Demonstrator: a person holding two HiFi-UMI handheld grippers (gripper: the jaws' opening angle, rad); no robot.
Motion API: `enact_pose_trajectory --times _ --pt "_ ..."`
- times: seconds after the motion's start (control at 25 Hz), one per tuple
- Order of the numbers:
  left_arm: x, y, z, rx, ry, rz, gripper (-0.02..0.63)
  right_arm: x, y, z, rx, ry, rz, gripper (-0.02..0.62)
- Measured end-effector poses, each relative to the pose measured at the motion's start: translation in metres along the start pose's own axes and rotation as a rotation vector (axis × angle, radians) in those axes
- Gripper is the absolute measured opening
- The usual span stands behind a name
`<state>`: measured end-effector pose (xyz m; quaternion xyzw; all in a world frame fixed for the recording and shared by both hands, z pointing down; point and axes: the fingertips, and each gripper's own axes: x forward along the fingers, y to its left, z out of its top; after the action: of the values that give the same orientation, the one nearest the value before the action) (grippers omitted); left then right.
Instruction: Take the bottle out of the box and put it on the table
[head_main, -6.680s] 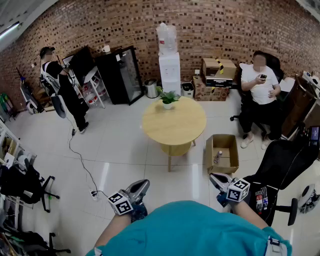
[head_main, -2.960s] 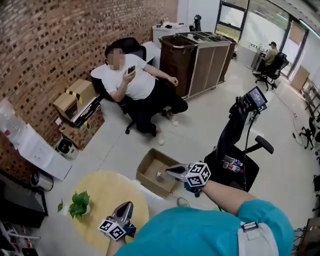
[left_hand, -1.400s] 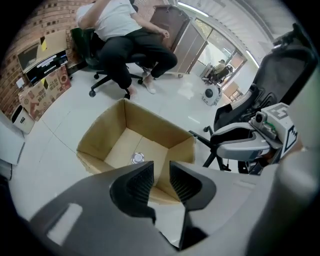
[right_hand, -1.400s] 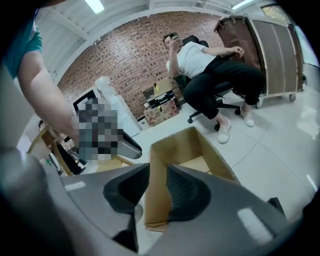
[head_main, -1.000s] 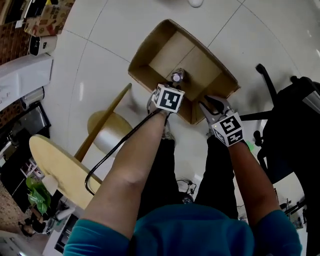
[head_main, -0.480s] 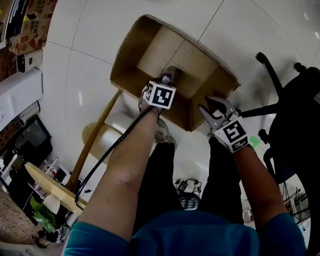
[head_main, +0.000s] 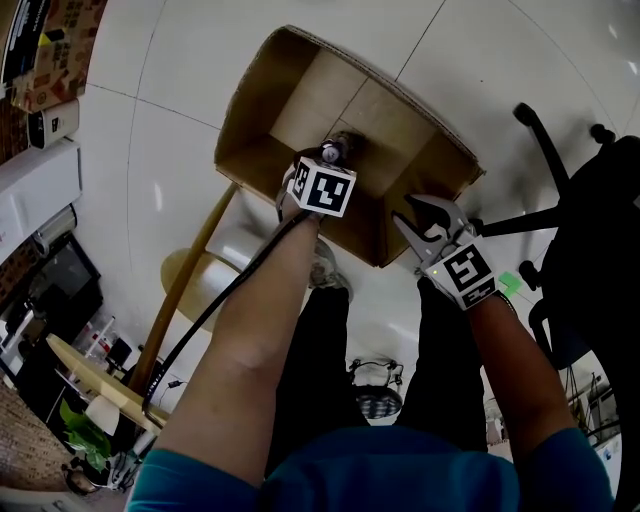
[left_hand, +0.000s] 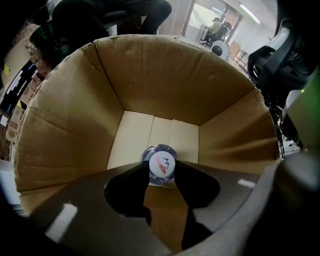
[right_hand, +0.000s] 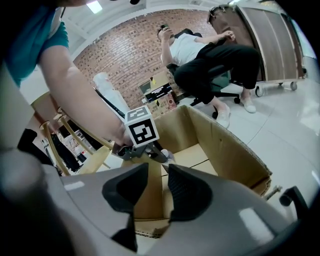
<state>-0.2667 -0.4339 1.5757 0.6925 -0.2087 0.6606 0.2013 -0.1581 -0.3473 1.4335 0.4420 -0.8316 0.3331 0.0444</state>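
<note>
An open cardboard box (head_main: 300, 95) stands on the floor. In it a small clear bottle (head_main: 335, 150) stands upright, its white cap (left_hand: 161, 163) facing up. My left gripper (head_main: 328, 166) points straight down into the box. Its jaws have just been opening and stand open on either side of the cap (left_hand: 161, 172). My right gripper (head_main: 422, 215) sits at the box's near right wall. Its jaws (right_hand: 164, 172) have also just been opening. They are open, with the edge of the wall (right_hand: 150, 195) showing in the gap.
A round wooden table (head_main: 100, 375) with slanted legs (head_main: 185, 290) is at the lower left. A black office chair (head_main: 590, 220) stands close to the right of the box. A person (right_hand: 200, 55) sits beyond the box, near a wooden cart (right_hand: 270, 40).
My left gripper has sunk into the box, down to the bottle's cap. The right gripper has stayed at the box's near wall.
</note>
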Motion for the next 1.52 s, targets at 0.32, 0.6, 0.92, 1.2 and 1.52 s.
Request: enact_pose_trajectory --times 0.32,0.6,0.92,1.2,1.52 --pt "0.002 -0.004 -0.009 -0.014 0.003 -0.013 0.21 -0.006 0.006 -0.001 0.001 -0.006 0.0 0.127" --pt "0.002 -0.004 -0.009 0.011 0.01 0.006 0.153 -0.011 0.007 -0.007 -0.004 -0.004 -0.006 0.127" --pt "-0.015 0.001 -0.003 0.023 -0.036 0.026 0.15 -0.019 0.015 -0.009 -0.02 0.014 -0.002 0.127" --pt "-0.081 -0.007 0.04 0.011 -0.076 0.049 0.15 -0.043 0.028 0.043 -0.06 0.005 0.013 0.129" --pt "-0.228 -0.053 0.098 -0.009 -0.139 0.074 0.149 -0.119 0.061 0.169 -0.127 -0.019 0.042 0.129"
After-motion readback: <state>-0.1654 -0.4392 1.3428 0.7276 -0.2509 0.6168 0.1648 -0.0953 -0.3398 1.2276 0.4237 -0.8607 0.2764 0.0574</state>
